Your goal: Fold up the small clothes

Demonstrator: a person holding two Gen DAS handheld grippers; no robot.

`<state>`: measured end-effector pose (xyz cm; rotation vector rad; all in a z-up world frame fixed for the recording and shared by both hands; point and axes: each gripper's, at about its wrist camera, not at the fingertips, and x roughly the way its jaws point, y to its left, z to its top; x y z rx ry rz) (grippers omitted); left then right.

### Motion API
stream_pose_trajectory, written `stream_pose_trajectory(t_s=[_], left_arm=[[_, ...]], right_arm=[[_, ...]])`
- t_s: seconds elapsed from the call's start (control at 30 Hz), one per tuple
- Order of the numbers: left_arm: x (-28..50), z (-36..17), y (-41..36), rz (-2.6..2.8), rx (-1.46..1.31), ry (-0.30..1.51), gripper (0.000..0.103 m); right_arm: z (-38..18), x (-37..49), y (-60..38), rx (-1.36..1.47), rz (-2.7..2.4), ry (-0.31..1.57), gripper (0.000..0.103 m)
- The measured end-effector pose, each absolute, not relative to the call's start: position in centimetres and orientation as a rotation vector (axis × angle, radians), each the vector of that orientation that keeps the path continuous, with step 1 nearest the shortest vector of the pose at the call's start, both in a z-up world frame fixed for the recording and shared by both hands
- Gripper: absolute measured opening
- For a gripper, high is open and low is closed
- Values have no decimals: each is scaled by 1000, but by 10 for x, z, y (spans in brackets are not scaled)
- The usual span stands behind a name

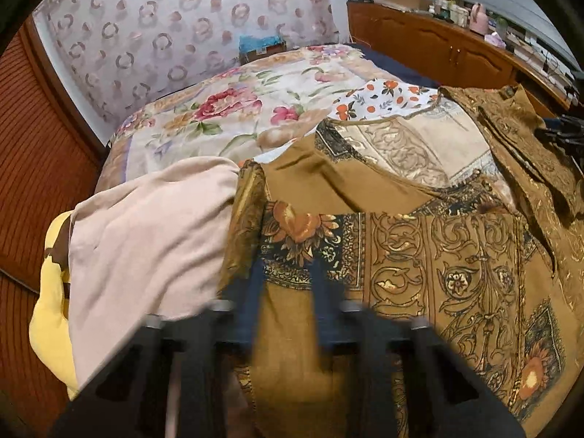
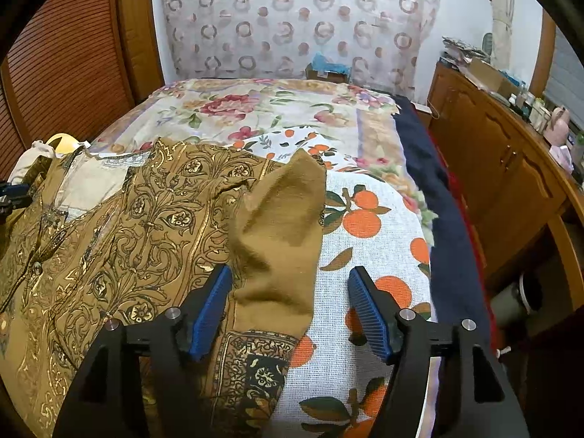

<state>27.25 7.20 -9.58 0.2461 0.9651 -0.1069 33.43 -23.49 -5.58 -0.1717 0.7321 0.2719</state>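
On bed (image 1: 226,109), far left: yellow cloth (image 1: 47,310), pink cloth (image 1: 146,241) lying over it. Next, brown patterned garment (image 1: 456,255) spread flat across the middle. Left gripper (image 1: 286,284) blurred, fingers pressed together on the garment's near edge. Right gripper (image 2: 288,306) spread wide, straddling the plain brown sleeve (image 2: 281,219); contact unclear. Orange-print cloth (image 2: 368,241) lies under the sleeve and shows to its right.

Left gripper (image 1: 288,292) closed, right gripper (image 2: 290,306) agape

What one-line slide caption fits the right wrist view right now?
Right gripper open over the plain flap of the brown patterned garment, spread on the orange-print cloth on the bed.
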Motion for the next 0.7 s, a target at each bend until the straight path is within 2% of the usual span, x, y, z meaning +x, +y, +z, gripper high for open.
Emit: stream_pose_trajectory(t_s=[0.2,0.47,0.7], left_arm=[[261,-82,71,-135,248,915,2],[254,-27,129,-58,88,777,2],[259,-42,159,-20,31,807,2]], right_arm=[[-56,335,-234,-173,272,733,69],[-56,335,-234,-174,273,733,69],[-56,335,-234,-175,273,734,69]])
